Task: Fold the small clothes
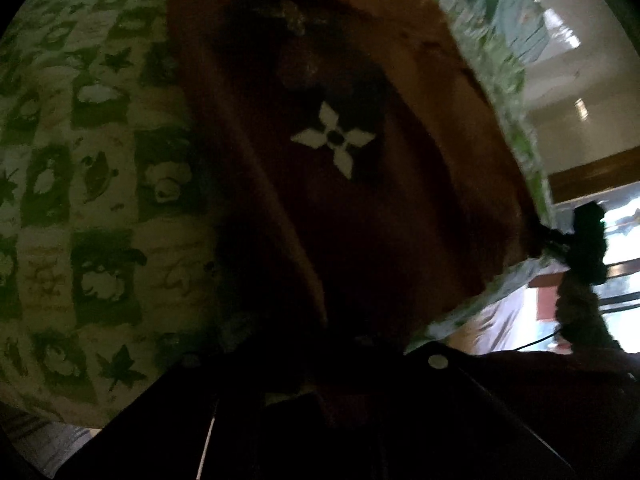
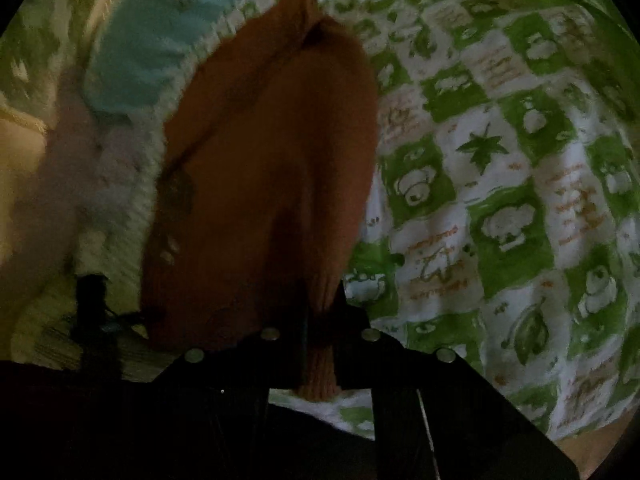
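A small brown knitted garment [image 1: 360, 184] with a white four-petal flower mark [image 1: 334, 139] hangs over the green-and-white checked bedspread [image 1: 100, 160]. My left gripper [image 1: 320, 384] is shut on its near edge, deep in shadow. In the right wrist view the same brown garment [image 2: 264, 168] stretches away from my right gripper [image 2: 318, 344], which is shut on a ribbed edge of it [image 2: 318, 376]. The other gripper shows as a dark shape at the garment's far corner in each view [image 1: 584, 248] [image 2: 94, 312].
The checked bedspread [image 2: 500, 200] covers the bed. A light blue cloth [image 2: 160, 40] lies beyond the garment. A bright doorway and wooden frame [image 1: 592, 176] stand past the bed's edge.
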Tool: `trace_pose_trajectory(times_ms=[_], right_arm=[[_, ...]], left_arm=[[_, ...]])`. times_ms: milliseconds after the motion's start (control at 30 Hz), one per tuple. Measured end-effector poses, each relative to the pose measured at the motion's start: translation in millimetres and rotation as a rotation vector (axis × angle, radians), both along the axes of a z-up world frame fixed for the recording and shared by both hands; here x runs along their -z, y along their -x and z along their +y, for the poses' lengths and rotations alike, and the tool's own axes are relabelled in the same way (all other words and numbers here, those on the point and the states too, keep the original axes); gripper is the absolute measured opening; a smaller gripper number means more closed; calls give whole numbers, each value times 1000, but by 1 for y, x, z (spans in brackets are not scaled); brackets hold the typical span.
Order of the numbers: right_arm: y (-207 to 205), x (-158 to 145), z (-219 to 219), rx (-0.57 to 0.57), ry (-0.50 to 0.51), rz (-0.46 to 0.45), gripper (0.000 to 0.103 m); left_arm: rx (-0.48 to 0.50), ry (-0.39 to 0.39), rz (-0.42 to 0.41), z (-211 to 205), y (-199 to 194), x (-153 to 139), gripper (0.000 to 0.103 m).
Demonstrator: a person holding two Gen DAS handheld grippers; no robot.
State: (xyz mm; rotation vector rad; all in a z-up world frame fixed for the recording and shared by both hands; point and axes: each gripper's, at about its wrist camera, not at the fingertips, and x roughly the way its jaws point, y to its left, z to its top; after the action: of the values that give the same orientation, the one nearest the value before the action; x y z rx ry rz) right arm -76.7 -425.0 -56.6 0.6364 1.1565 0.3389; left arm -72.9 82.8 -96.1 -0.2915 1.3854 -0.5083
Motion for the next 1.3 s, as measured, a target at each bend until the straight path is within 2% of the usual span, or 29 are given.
trace_pose_trajectory(times_ms=[100, 233, 300, 433, 600, 733, 967, 1300], right_arm=[[-2, -10, -3, -2, -48, -21, 10], [-19, -43, 0, 22, -153, -124, 10], [-34, -59, 3, 34, -187, -174, 10], [-77, -93, 13, 36, -189, -268, 10], [-138, -121, 7, 29, -183, -354, 10], [-198, -125, 6, 40, -152, -384, 10], [-282, -100, 9, 31, -97, -345, 10], [-357, -69, 13, 6, -70, -295, 10]], left_arm=[[-43, 68, -35, 12, -2, -12, 4], [-73, 138, -141, 18, -13, -50, 4], [-90, 158, -196, 22, -28, -70, 4], [-130, 170, -286, 30, -68, -98, 4], [-199, 185, -376, 39, -131, -121, 4], [-249, 166, -413, 39, -180, -121, 3], [-348, 126, -380, 47, -262, -89, 3], [-387, 87, -347, 49, -324, -61, 3]])
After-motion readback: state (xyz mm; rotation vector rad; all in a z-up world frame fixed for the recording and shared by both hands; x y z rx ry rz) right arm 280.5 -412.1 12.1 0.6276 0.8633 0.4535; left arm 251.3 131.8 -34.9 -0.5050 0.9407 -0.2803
